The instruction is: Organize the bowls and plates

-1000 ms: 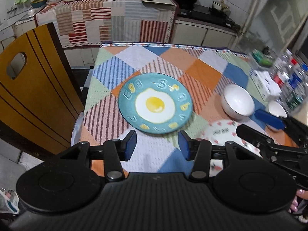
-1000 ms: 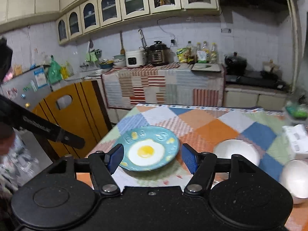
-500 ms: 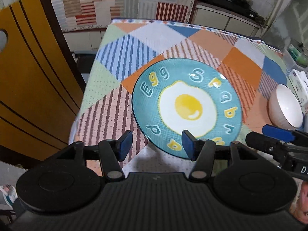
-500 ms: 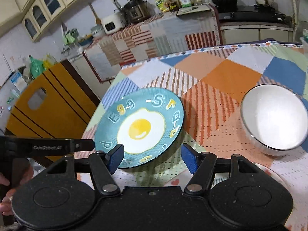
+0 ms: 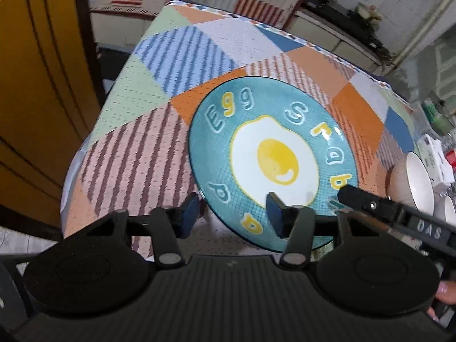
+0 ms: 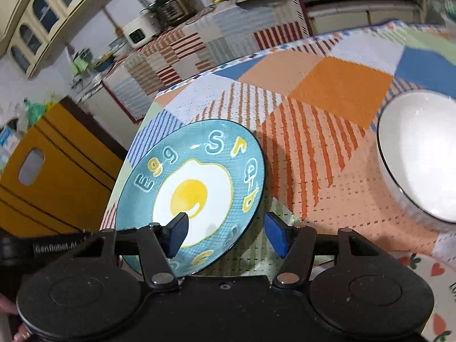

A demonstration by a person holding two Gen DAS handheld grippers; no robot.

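Left wrist view: bench (image 5: 136,91) near-left corner carries the plate (image 5: 273,154), close to the edge; nothing stacked yet. White bowl (image 6: 419,156) sits apart to its right, open cloth between. Left gripper (image 5: 232,218) and right gripper (image 6: 225,233) both released, straddling the plate's near rim.

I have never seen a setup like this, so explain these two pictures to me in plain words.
No robot here: a person holds a hand-held two-finger gripper in each hand, each carrying a fisheye camera looking along its fingers. One picture is from the left gripper, the other from the right gripper. Both stand open, straddling opposite edges of the round teal plate painted with a fried egg, apparently ready to lift it. Nothing is clamped yet. The plate lies on a table under a patchwork cloth of coloured squares. A white bowl with a dark rim sits to its right. A yellow wooden chair back stands beside the table.
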